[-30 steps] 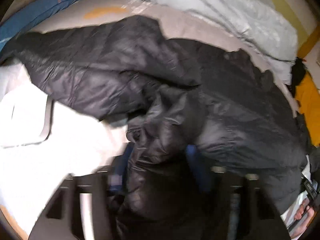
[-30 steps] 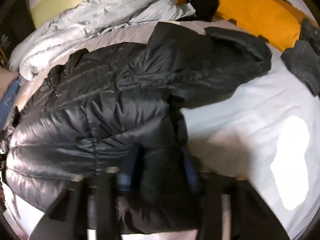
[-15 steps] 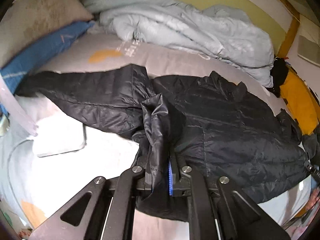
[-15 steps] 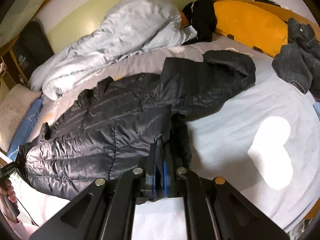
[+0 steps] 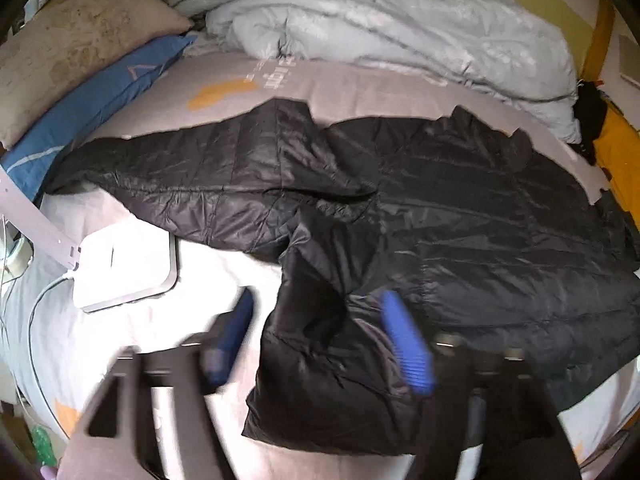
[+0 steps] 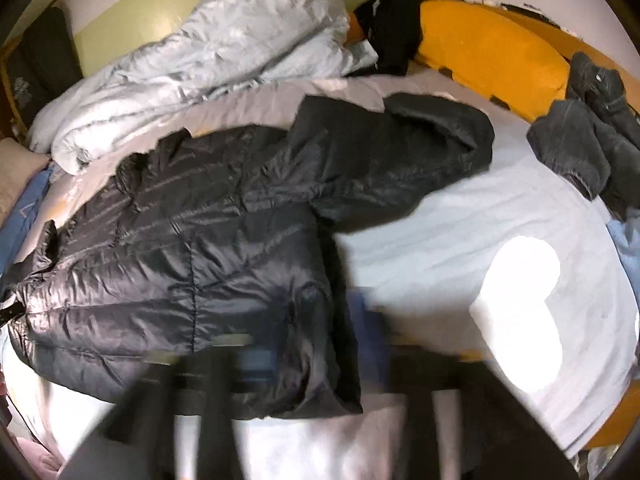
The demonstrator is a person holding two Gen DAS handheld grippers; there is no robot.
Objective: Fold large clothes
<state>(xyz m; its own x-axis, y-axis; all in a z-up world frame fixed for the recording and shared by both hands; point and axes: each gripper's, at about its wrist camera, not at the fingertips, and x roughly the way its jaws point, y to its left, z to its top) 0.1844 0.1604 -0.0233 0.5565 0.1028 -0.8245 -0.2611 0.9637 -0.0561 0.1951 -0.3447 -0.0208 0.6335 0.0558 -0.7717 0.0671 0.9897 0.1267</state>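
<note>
Fingers [image 5: 394,344] of left gripper [image 5: 320,340] and right gripper [image 6: 312,340] opening, spreading off black puffer jacket [image 5: 460,220] hem on bed [image 6: 460,240]. Release step; next likely regrasp sleeve for fold.

Left gripper [image 5: 320,340] sat at 6 o'clock, blurred, jaws opening, blue fingers [image 5: 406,350] spread apart. A fold of the black puffer jacket [image 5: 460,216] lay between them, not pressed by either pad. Jacket was spread across the bed [image 5: 352,84] from center to 3 o'clock, one sleeve reaching toward 9 o'clock. White flat device [image 5: 124,268] with cable at 8 o'clock, just beside the sleeve. Pale blue duvet [image 5: 400,24] bunched at 12 o'clock. Beige pillow [image 5: 68,52] at 10 o'clock.
</note>
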